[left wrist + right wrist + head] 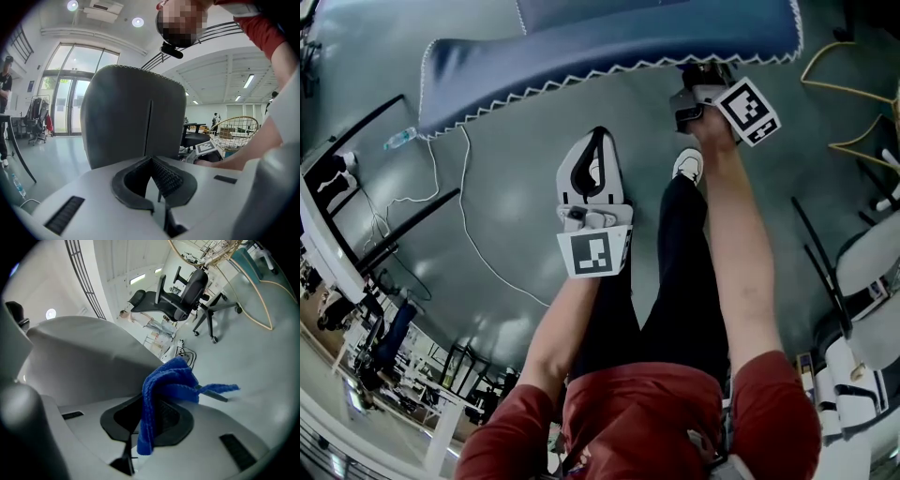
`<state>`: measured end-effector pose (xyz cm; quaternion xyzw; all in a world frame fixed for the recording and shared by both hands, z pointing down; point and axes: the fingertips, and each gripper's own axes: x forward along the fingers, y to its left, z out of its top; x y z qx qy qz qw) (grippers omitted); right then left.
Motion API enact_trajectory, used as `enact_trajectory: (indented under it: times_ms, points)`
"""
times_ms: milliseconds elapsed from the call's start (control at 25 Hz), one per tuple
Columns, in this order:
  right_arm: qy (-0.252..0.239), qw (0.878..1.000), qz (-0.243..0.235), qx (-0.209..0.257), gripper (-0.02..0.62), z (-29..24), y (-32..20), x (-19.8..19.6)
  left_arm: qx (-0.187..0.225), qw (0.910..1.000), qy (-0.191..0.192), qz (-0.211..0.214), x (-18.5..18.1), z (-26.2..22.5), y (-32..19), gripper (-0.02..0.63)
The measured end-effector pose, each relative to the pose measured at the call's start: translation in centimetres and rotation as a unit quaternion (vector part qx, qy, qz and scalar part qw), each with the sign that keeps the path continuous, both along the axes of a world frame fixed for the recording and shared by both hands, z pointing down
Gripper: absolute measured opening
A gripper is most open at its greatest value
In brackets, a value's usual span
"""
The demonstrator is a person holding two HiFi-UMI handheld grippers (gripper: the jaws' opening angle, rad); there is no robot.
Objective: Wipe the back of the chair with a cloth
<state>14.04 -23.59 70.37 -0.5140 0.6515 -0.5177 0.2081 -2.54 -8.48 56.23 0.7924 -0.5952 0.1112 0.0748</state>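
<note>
The blue cloth (164, 385) is pinched in the right gripper's (151, 401) jaws. It bunches above them, with one flap hanging toward 6 o'clock and a tail trailing toward 3 o'clock. The chair back (84, 357) lies close at 9 o'clock of the cloth; whether they touch cannot be told. In the head view, the left gripper (598, 141) hangs at 7 o'clock of the right one, jaws pressed together on nothing.

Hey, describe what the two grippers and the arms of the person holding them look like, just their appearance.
The left gripper and the right gripper both have pale grey-white shells with black trim. Each carries a white cube printed with black square markers. Their own views show dark ribbed pads set in a black recess, plus small dark slotted grilles. The person wears short red sleeves.
</note>
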Motion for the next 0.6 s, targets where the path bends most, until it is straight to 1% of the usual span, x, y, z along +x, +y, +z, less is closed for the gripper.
enact_trajectory:
  times_ms: [160,240,480,600]
  points:
    - [0.002,1.000,-0.004,0.012,0.062,-2.8,0.2,-1.0,-0.004,1.0000,-0.008,0.003,-1.1,-1.8,-0.2,0.014]
    - [0.001,1.000,-0.006,0.019,0.062,-4.3,0.3,-1.1,-0.002,1.0000,-0.009,0.003,-1.1,-2.8,-0.2,0.013]
    - [-0.012,0.999,0.002,0.030,0.061,-9.8,2.5,-0.9,0.007,0.9991,-0.025,0.035,0.7,-7.1,1.2,0.014]
    - [-0.009,0.999,0.003,0.041,0.062,-13.0,3.8,-0.5,0.000,0.9987,-0.028,0.044,1.5,-9.1,2.4,0.014]
